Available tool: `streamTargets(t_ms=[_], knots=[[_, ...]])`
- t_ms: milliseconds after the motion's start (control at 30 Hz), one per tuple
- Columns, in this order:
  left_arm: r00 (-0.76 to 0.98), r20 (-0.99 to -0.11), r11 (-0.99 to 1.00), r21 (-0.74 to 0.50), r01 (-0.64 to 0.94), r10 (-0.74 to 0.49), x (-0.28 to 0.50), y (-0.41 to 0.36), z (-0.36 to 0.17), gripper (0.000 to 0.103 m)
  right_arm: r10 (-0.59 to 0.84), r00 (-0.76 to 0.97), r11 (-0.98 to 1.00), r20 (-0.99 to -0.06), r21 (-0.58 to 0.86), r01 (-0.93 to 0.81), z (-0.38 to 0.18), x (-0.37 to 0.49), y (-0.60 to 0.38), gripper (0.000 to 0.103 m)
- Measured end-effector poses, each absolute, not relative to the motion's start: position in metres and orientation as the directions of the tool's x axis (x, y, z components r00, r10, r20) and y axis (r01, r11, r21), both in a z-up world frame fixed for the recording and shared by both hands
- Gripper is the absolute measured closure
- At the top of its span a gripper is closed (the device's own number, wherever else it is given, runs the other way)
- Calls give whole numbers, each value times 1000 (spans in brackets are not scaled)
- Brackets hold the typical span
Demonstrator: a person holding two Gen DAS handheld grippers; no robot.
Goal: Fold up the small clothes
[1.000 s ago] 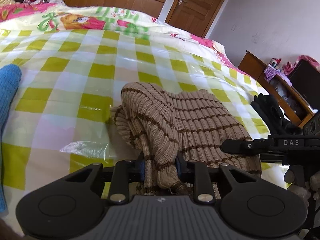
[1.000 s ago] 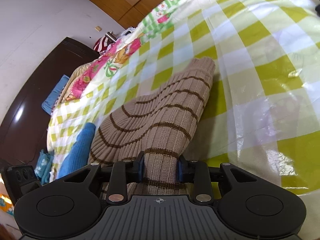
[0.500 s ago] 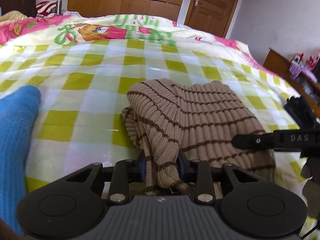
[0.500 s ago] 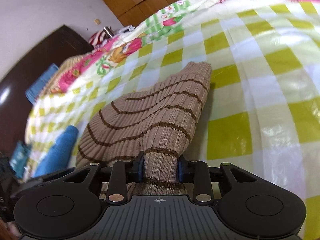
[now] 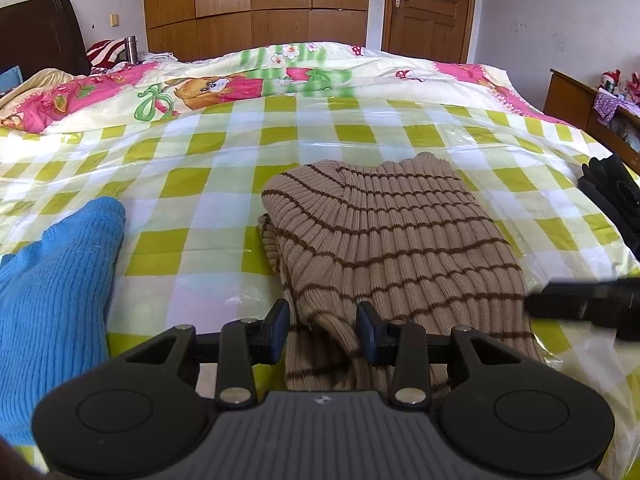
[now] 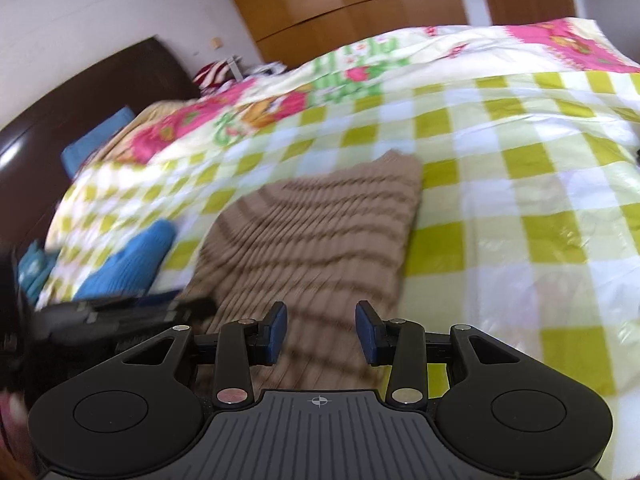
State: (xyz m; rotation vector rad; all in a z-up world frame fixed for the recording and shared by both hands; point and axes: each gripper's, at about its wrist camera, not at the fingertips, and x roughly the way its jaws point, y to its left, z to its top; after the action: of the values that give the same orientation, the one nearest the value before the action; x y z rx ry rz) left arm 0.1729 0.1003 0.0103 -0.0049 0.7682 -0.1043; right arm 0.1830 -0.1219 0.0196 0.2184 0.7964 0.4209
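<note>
Releasing the striped sweater (image 5: 392,240), I read the fold as largely made: from the left wrist, the tan ribbed knit with thin brown stripes lies doubled in a thick bundle on the checked cover (image 5: 224,184), one rounded sleeve fold bulging at the bundle's left side. My left gripper (image 5: 323,332) stands with its blue pads parted, a tongue of knit lying between them but not pinched, so nothing is held. A fuzzy blue knit (image 5: 56,284), soft and loosely heaped, waits well to the left of the sweater, apparently unfolded. Glossy plastic film over the cover glints beside the bundle.

From the right wrist, blurred, the sweater (image 6: 320,236) appears as a long ribbed slab tapering toward its far square corner. My right gripper (image 6: 322,332) hangs over its near end, jaws apart and empty. The blue knit (image 6: 132,260) lies left of the sweater. My judgement: tidying this bundle, then the blue piece, remains.
</note>
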Motion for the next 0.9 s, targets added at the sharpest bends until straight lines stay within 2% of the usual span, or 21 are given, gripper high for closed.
streamTargets(t_ms=[167,333,900], knots=[[714,-696,996,-23,87,-79,165,97,11,52,478,549,878,-685,356,-320,1,175,-106,66],[692,-719,997,-11,81,-64,165,95,2,52,417,552,909,-722,323,-263,-15,186,-107,68],[693,-718,996,-8,84,-64,138,85,8,51,418,596,907,-686,351,-233,7,160,-122,67]])
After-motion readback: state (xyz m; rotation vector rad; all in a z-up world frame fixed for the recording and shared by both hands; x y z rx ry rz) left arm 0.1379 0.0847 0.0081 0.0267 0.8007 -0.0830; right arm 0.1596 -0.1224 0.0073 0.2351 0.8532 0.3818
